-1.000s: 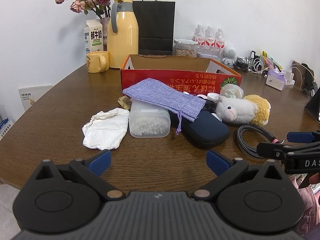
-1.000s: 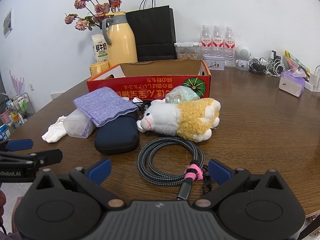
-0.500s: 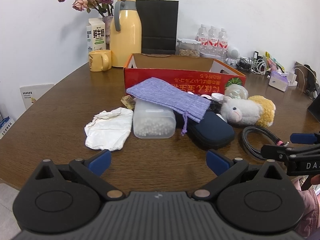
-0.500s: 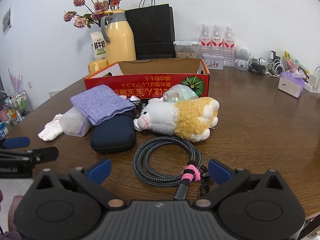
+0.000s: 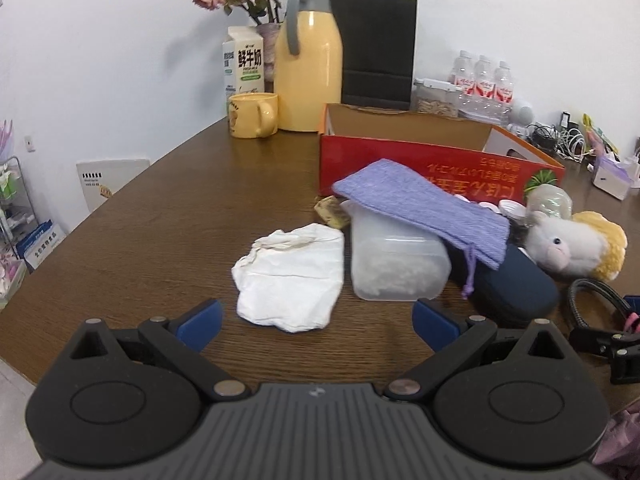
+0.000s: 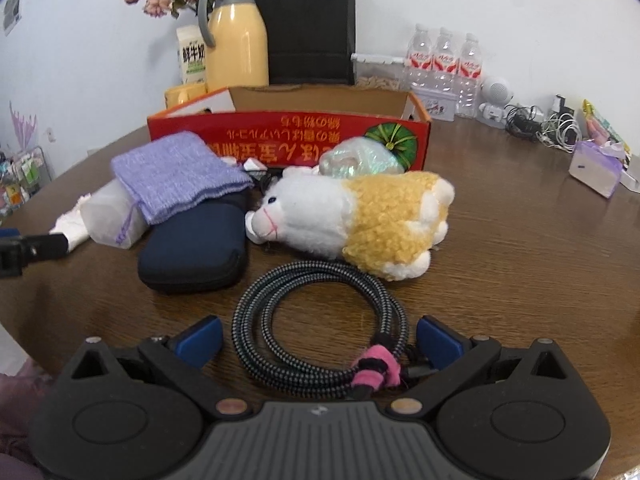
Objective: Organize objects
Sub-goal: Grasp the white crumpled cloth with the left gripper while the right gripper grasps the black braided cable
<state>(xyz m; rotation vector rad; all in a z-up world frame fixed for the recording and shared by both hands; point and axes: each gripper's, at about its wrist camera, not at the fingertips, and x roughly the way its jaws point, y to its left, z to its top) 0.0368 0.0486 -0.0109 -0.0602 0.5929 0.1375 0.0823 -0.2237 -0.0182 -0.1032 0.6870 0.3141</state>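
Right wrist view: the coiled cable (image 6: 320, 324) lies between the spread, empty fingers of the right gripper (image 6: 319, 338), plush toy (image 6: 352, 220) just beyond; a loose loop could slip out when pinched. Ahead of the left gripper (image 5: 316, 320), also spread wide and empty, the white cloth (image 5: 292, 278) may bunch.

Knitted purple pouch (image 5: 424, 208), frosted plastic tub (image 5: 396, 256), braided cable (image 6: 320, 320), fuzzy plush toy (image 6: 352, 216), glossy wood table (image 5: 180, 208).

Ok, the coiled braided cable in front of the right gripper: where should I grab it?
Probably at the pink tie on the cable's near side, where the loops are bundled. The open right gripper could come straight down from above.
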